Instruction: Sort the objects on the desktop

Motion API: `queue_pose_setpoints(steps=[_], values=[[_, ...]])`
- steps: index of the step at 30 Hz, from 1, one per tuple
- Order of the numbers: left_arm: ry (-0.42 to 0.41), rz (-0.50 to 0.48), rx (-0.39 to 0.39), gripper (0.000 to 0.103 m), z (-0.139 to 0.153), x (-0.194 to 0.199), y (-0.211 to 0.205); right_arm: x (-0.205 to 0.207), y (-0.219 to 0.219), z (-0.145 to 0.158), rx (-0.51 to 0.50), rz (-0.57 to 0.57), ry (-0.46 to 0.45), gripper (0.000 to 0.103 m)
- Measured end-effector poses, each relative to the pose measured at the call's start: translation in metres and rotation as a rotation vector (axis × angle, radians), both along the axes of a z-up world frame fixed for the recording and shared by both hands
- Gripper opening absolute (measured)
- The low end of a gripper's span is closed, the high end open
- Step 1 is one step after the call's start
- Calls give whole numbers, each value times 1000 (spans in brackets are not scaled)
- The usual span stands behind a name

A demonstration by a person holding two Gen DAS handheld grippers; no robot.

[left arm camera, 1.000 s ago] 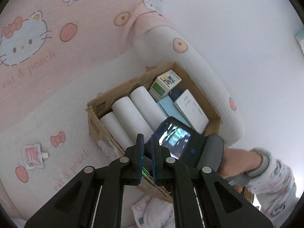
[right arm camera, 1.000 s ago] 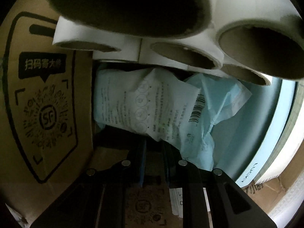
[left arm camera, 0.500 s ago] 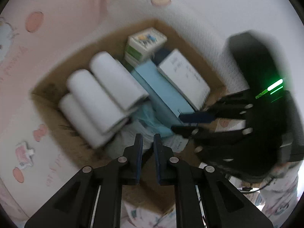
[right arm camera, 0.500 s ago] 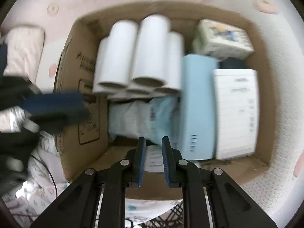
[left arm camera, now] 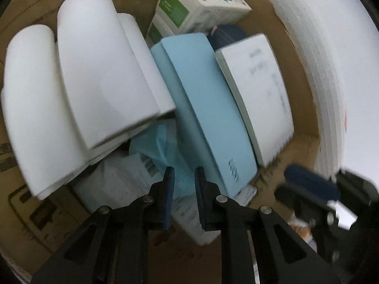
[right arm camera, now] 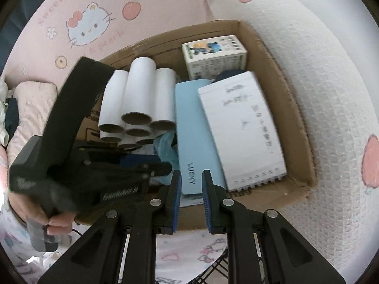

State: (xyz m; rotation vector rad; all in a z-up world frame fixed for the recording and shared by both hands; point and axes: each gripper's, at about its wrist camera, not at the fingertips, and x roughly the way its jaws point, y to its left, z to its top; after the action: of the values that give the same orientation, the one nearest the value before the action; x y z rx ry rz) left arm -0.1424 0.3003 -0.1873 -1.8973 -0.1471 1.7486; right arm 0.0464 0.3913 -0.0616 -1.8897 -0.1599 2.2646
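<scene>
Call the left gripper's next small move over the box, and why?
Probably ease the left gripper down onto the crumpled blue plastic bag and close. Its fingers have just been opening, hold nothing, and sit right above the bag, wedged between the white paper rolls and the light blue case.

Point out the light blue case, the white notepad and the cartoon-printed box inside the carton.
light blue case [right arm camera: 193, 127], right wrist view, on its flat top face
white notepad [right arm camera: 244, 127], right wrist view, mid-cover
cartoon-printed box [right arm camera: 213, 47], right wrist view, on its printed top
</scene>
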Motion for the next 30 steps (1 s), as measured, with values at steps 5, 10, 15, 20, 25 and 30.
queue_pose_setpoints(steps=[5, 10, 15, 20, 25, 30], values=[[9, -17, -128, 4, -17, 8, -3, 11, 4, -17, -32, -12, 30, 14], [-94, 29, -155, 4, -33, 8, -18, 12, 9, -13, -24, -23, 43, 14], [-119, 25, -214, 3, -44, 10, -16, 5, 6, -14, -1, -16, 39, 14], [-110, 25, -267, 3, -46, 12, -11, -2, 4, -11, 15, -16, 57, 14], [-106, 26, -282, 3, -44, 15, -16, -4, 7, -12, 20, -45, 48, 14], [-88, -5, -234, 3, -30, 27, -26, -3, 6, -17, 3, -73, 22, 14]])
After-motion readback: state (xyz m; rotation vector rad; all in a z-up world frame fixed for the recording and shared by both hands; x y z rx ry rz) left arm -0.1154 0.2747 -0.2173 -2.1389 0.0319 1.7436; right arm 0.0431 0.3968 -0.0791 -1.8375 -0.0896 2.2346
